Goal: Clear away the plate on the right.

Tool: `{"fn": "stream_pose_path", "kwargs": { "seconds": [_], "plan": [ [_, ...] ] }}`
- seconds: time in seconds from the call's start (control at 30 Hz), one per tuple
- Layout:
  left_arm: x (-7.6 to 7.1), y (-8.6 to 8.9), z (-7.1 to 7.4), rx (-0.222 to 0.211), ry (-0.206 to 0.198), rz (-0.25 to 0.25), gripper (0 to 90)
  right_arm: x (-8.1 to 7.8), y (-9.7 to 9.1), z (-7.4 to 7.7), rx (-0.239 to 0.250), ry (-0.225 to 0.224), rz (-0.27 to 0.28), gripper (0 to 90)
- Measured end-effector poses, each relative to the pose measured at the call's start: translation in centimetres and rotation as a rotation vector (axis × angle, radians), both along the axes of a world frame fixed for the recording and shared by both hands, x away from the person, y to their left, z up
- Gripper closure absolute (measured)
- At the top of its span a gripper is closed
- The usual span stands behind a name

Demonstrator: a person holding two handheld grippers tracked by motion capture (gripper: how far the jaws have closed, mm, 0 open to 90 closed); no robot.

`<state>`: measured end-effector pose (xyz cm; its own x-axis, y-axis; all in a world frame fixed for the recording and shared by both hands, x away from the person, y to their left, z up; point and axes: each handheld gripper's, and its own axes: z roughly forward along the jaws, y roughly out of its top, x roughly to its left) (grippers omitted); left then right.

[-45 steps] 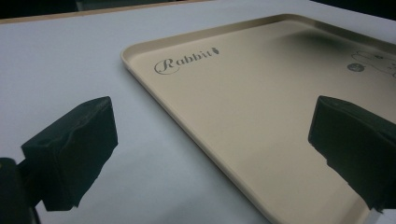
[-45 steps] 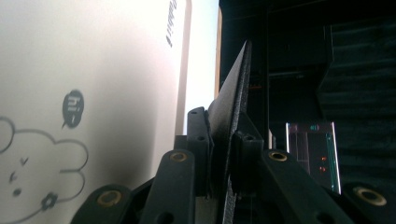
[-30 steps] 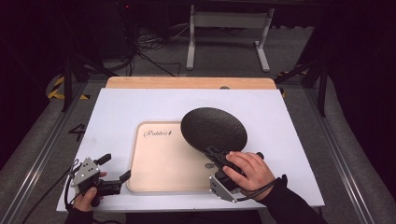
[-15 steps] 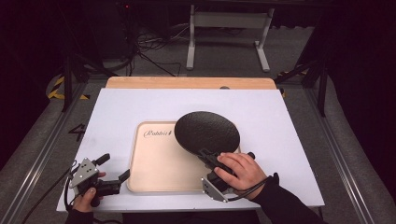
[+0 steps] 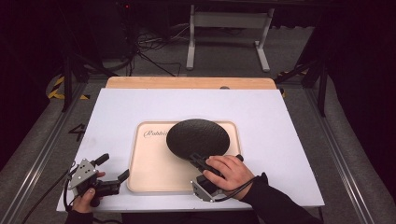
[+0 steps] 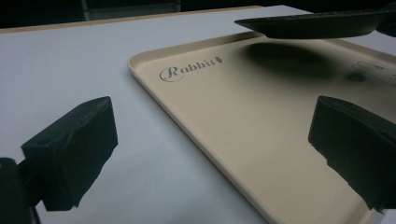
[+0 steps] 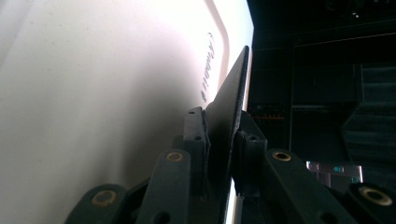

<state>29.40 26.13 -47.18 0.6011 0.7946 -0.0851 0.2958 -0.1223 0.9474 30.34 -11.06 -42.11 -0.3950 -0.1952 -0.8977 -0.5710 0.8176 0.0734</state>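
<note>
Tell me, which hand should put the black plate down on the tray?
The right. Its gripper is already clamped on the black plate's rim, holding it above the tray. The left gripper is open beside the tray's near left corner, holding nothing.

Tray near-left surface: bare, open to approach.
Tray far-right: overhung by black plate, clear of surface.
White table left, right, far: bare.
</note>
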Motion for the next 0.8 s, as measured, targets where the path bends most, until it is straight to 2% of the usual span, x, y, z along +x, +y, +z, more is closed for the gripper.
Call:
{"fn": "stream_pose_path", "kwargs": {
  "seconds": [0.33,0.8],
  "plan": [
    [0.1,0.0,0.0,0.002,0.003,-0.006,2.0,0.0,1.3,-1.0,-0.022,0.015,0.022,79.0],
    [0.1,0.0,0.0,0.002,0.007,-0.007,2.0,-0.2,1.6,-1.7,-0.030,0.032,0.021,81.0]
  ]
}}
